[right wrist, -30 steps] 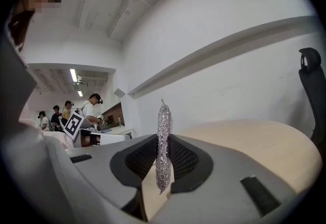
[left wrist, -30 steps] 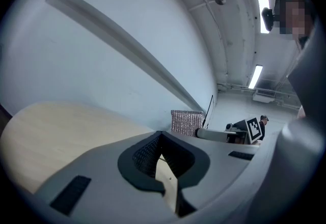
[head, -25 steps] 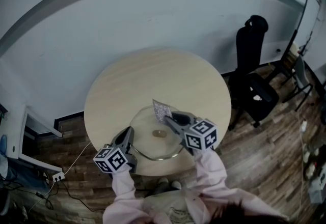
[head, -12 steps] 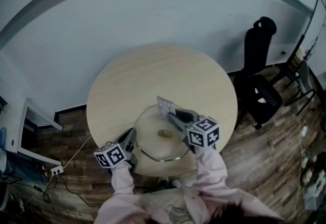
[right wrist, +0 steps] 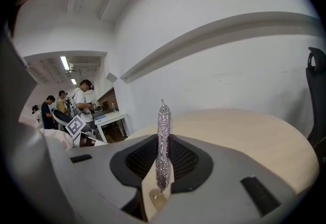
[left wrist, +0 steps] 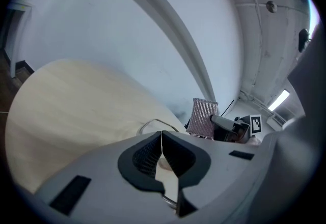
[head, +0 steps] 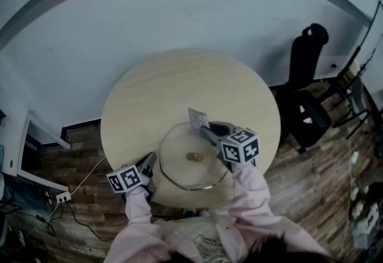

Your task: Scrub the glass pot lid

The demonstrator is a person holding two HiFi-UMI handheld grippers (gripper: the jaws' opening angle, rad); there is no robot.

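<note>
Over the round table [head: 155, 91], right tongs [right wrist: 163, 141] pinch a mesh scrubber [right wrist: 163, 116].

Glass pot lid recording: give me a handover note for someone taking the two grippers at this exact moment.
Left gripper: jaws nearly together round the near rim of the glass pot lid, and have just been opening; whether the pads press it is unclear.
Right gripper: shut on the mesh scrubber, held at the lid's far rim.
Lid lies knob up on the round table.
Done: scrubber in hand, both grippers at the lid; how much is scrubbed cannot be told.
To do: probably steady the lid and rub the scrubber across the glass.
</note>
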